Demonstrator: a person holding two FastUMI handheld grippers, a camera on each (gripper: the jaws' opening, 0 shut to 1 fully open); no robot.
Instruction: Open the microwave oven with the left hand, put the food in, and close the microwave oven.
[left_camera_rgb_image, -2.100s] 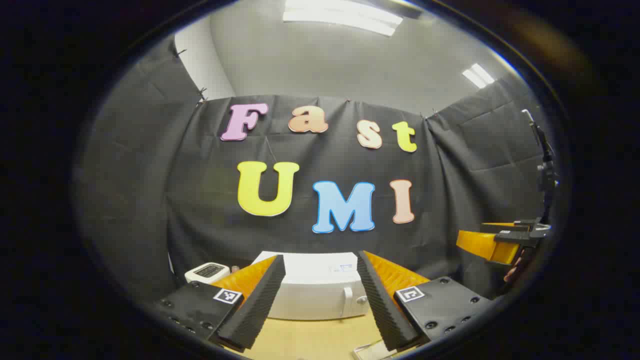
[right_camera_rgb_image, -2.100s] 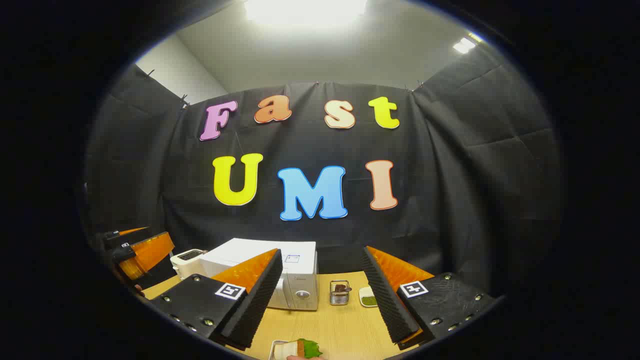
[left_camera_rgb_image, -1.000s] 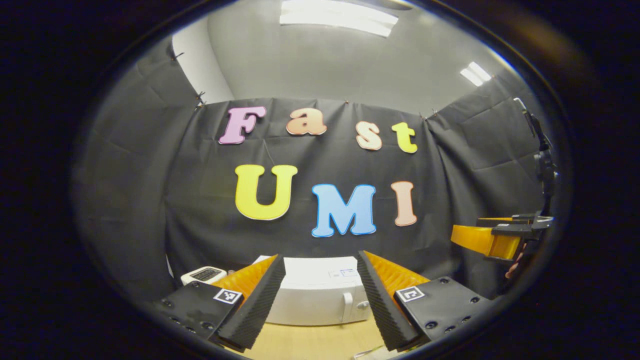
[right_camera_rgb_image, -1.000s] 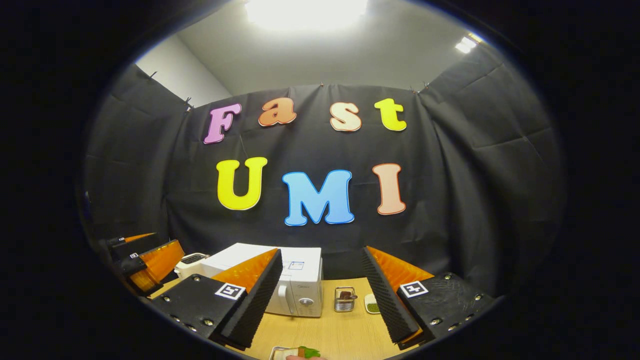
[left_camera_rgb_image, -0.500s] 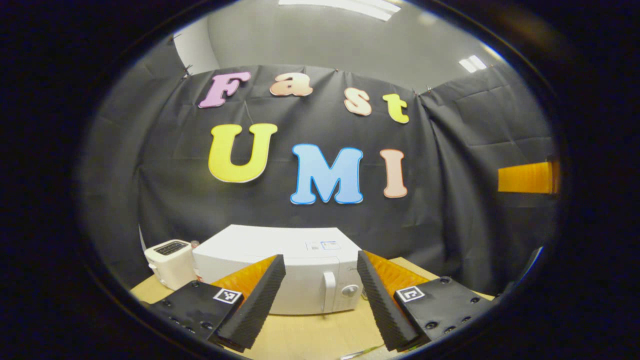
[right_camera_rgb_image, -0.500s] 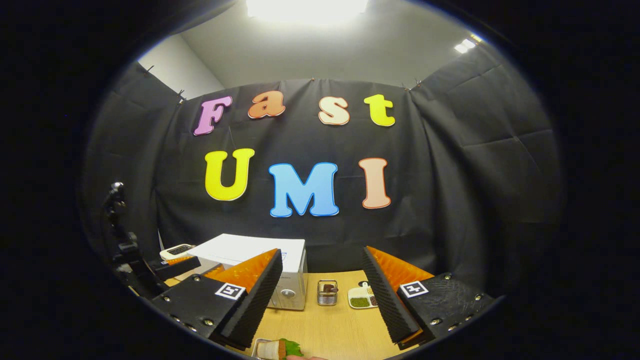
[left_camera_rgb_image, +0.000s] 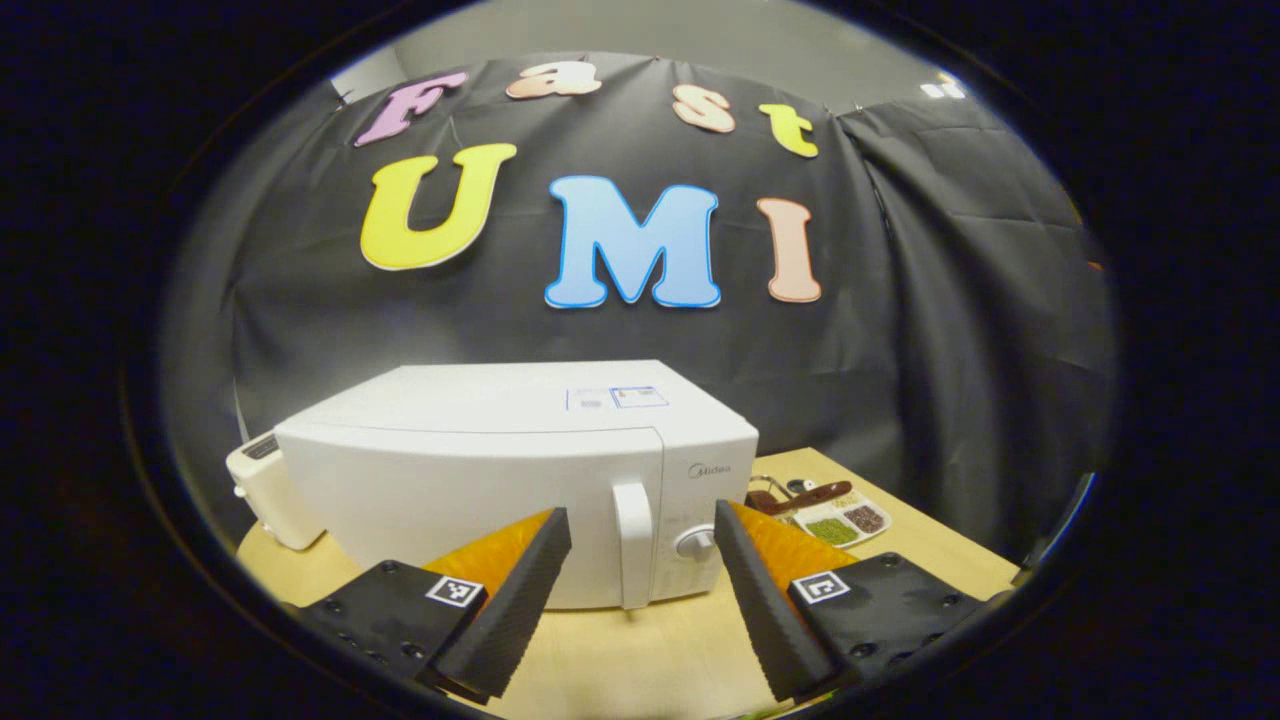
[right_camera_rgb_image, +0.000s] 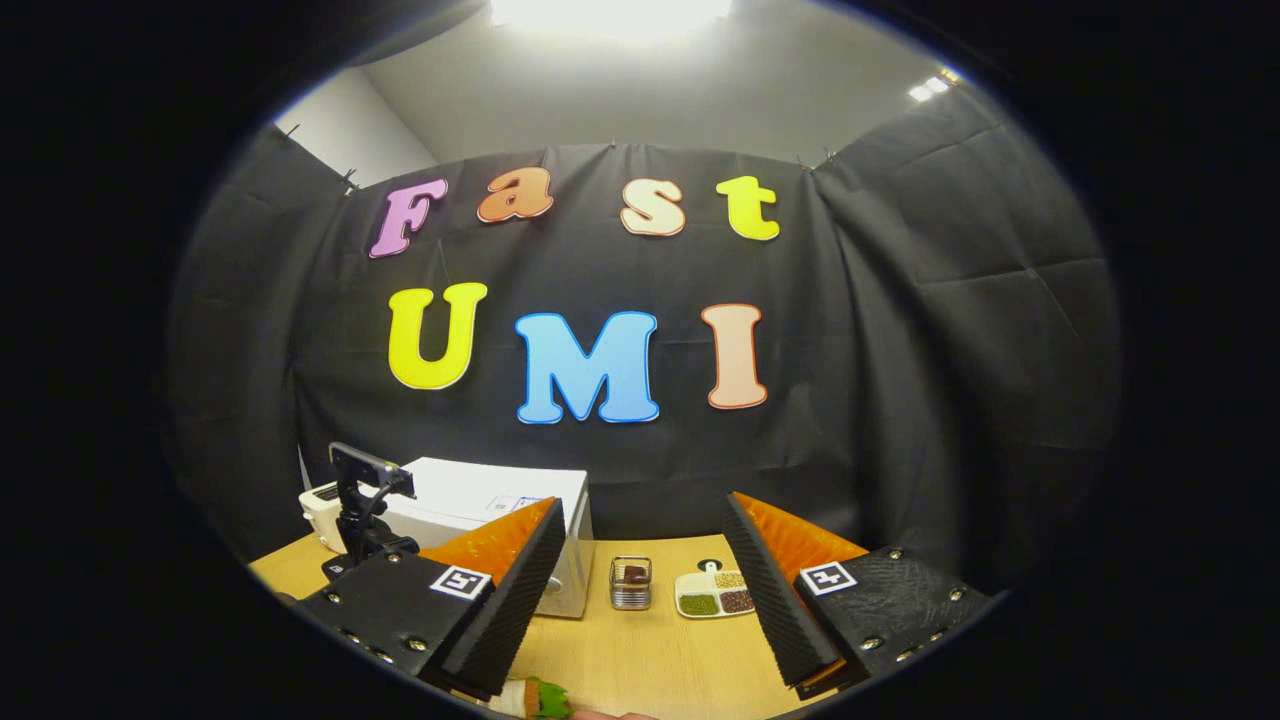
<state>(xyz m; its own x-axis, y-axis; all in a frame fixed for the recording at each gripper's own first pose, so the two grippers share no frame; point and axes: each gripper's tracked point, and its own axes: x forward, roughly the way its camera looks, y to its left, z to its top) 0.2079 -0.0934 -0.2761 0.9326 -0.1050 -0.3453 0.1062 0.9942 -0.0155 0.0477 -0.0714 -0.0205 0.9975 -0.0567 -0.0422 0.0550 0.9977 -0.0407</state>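
A white microwave oven (left_camera_rgb_image: 480, 470) stands on the wooden table with its door shut. Its vertical handle (left_camera_rgb_image: 633, 545) and a round knob (left_camera_rgb_image: 694, 543) face me in the left gripper view. My left gripper (left_camera_rgb_image: 640, 590) is open, and the handle shows in the gap between its fingers, a little farther off. In the right gripper view the microwave (right_camera_rgb_image: 500, 500) sits at the left behind my open right gripper (right_camera_rgb_image: 640, 600), which holds nothing. The food (right_camera_rgb_image: 530, 697), a pale roll with green leaves, lies at the bottom edge of that view. The left gripper's body (right_camera_rgb_image: 362, 510) stands in front of the microwave.
A white toaster (left_camera_rgb_image: 265, 490) stands left of the microwave. To its right are a divided white dish (left_camera_rgb_image: 842, 520) of green and brown grains and a small metal wire basket (right_camera_rgb_image: 628, 583). Bare wooden table (right_camera_rgb_image: 660, 650) lies in front of them.
My left gripper has come down and forward toward the microwave, which now looms large with its handle between the fingers. The right gripper has swung slightly right and stays open.
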